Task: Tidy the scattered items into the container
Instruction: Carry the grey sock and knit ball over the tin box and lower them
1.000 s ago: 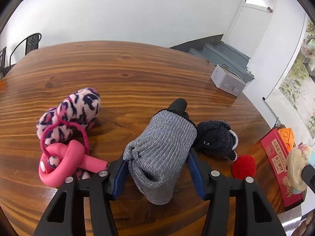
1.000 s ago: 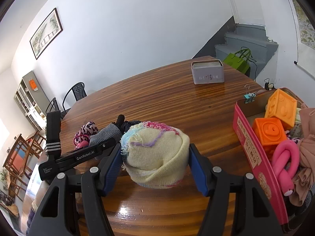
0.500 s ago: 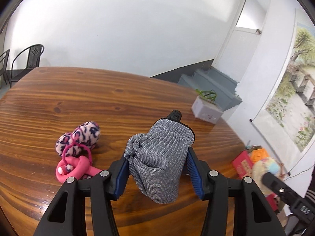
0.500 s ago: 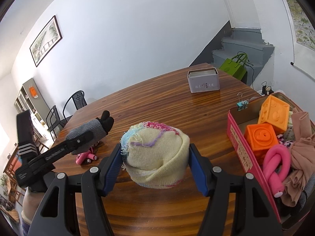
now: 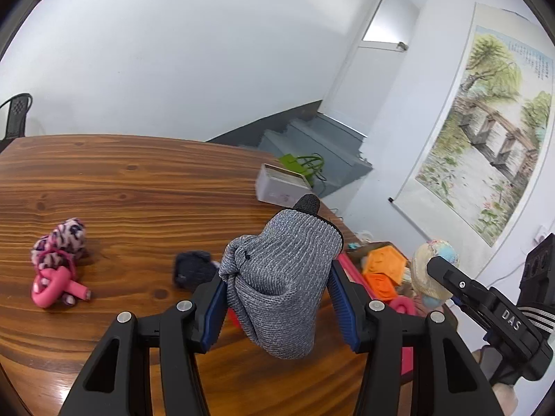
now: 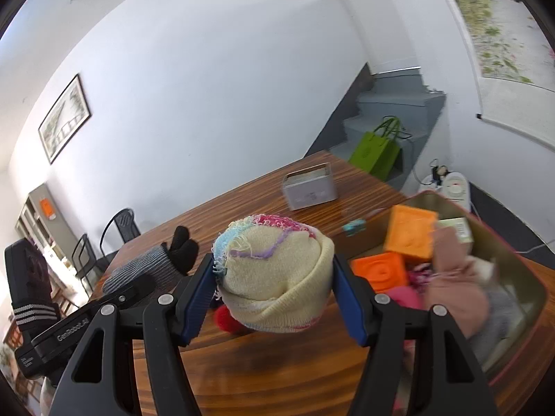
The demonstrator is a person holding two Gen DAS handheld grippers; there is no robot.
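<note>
Grey knit fabric fills your left gripper (image 5: 275, 300): the blue pads are clamped on both sides of a rolled grey sock (image 5: 281, 277) with a black tip, and the bundle hangs clear above the wooden table (image 5: 138, 187). Your right gripper (image 6: 274, 293) is likewise closed on a cream sock ball (image 6: 274, 277) streaked with pink, blue and purple yarn, its pads pressing into both flanks; the ball is carried off the table surface, just left of the container.

The container (image 6: 520, 277), a box with a red outer wall, sits at the table's right edge. It already holds two orange cubes (image 6: 411, 235), a pink foam roller (image 6: 402, 296), a dusty-pink cloth (image 6: 454, 287) and some grey fabric; what lies deeper is blurred and cannot be made out.

Items remaining on the table: a pink-and-navy spotted plush sock (image 5: 59, 241) touching a pink looped roller (image 5: 57, 286) at the left; a dark navy sock bundle (image 5: 192, 270) just left of your left gripper; a red pompom (image 6: 225, 319) partly hidden beneath the cream ball. A small teal clip (image 6: 353, 225) lies beside the container's far corner. A grey tin (image 6: 308, 187) stands near the far edge, well apart from the loose items.

From the left wrist view, your right gripper appears at the right, above the container, with the cream ball in it.
</note>
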